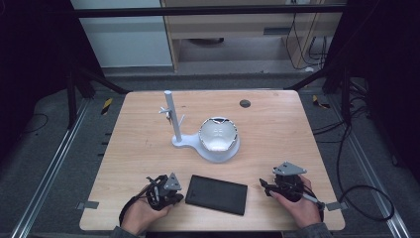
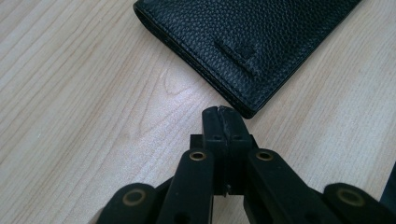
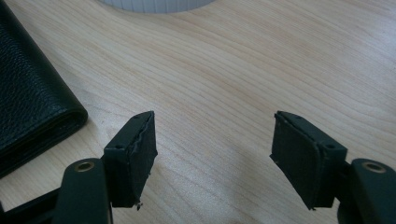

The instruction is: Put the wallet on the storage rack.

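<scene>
Wooden table (image 1: 277, 134) on grey floor (image 1: 44, 148); light-wood cabinet (image 1: 233, 25) behind, dark surroundings.

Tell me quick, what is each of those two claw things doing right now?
Left gripper: closed, holding nothing, tips beside the black wallet.
Right gripper: open, holding nothing, bare table between its jaws.

We see the wallet (image 2: 252, 42) cut off at the frame's top; the small pieces on the white stand (image 1: 171, 115) are too small to tell.
</scene>
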